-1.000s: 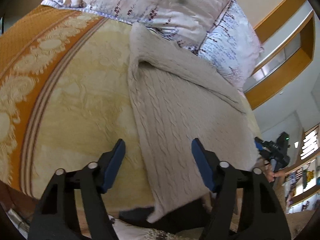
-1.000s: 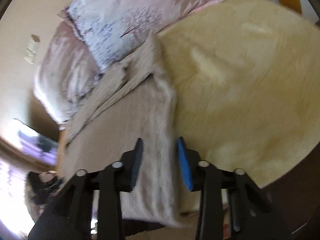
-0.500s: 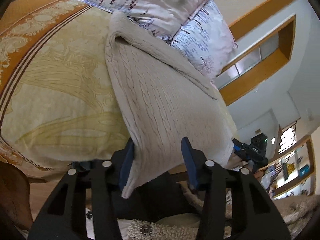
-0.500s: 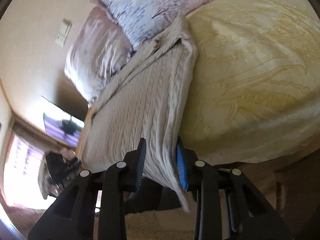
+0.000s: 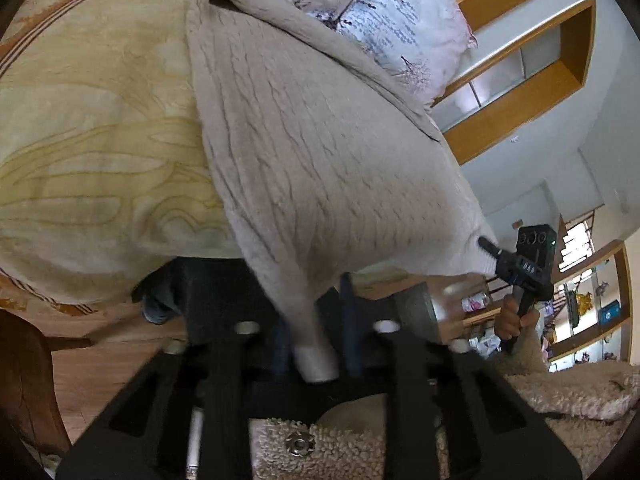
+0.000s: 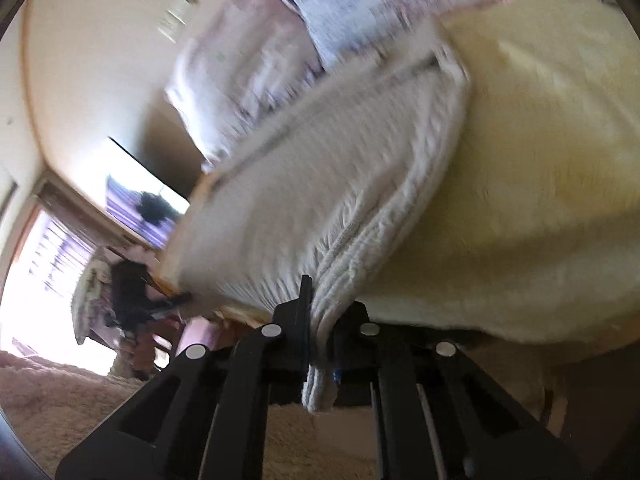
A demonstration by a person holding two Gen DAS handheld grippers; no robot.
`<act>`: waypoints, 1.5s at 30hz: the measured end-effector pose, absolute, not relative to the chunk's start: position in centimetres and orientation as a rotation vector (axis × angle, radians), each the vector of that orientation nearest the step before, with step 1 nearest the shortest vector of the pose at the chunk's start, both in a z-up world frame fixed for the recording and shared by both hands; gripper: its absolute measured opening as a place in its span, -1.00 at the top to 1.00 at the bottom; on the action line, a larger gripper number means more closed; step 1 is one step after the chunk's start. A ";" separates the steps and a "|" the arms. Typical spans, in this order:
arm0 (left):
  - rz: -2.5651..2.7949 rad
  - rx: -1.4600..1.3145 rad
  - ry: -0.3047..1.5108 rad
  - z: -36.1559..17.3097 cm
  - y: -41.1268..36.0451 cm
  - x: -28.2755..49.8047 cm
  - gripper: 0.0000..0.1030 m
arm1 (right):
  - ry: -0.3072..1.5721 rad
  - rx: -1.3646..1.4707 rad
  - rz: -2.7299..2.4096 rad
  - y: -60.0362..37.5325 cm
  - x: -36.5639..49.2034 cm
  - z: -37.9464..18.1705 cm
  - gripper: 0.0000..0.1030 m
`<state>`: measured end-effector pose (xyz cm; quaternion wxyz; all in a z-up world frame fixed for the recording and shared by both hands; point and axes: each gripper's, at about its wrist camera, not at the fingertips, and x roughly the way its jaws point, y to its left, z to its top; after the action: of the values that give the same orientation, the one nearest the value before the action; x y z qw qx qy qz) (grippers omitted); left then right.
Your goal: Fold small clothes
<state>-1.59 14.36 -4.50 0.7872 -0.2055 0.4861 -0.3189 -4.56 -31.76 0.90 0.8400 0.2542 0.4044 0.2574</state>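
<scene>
A beige cable-knit sweater (image 5: 320, 140) lies lengthwise on the yellow bedspread (image 5: 100, 140), its far end against the pillows. My left gripper (image 5: 316, 344) is shut on the sweater's near left corner, off the bed's edge. My right gripper (image 6: 320, 340) is shut on the near right corner of the sweater (image 6: 320, 208). The right gripper also shows in the left wrist view (image 5: 492, 252), pinching that corner. The left gripper shows blurred in the right wrist view (image 6: 160, 304). The hem is lifted and stretched between both.
Patterned pillows (image 5: 400, 12) lie at the head of the bed. The bedspread (image 6: 540, 160) fills the right wrist view's right side. A wooden floor (image 5: 112, 352) and a dark chair (image 5: 24, 380) are below left. My fleece jacket (image 5: 560, 388) is close under the grippers.
Both grippers closed on the sweater's near corners and pulled back past the bed's edge, lifting the hem. The left was wide open one second ago.
</scene>
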 end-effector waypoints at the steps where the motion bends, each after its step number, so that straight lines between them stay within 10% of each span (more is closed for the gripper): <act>1: -0.696 -0.445 1.041 -4.4 14.5 -1.7 0.78 | 0.827 0.546 0.548 -32.1 -4.7 1.3 0.84; 45: -0.562 -0.542 0.618 10.5 19.1 11.3 0.89 | 0.326 0.537 0.365 -33.6 3.1 11.3 0.85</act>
<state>11.33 19.08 10.53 0.8785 -0.2601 0.2966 -0.2697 3.05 -33.60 11.31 0.9346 0.2628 0.1596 0.1786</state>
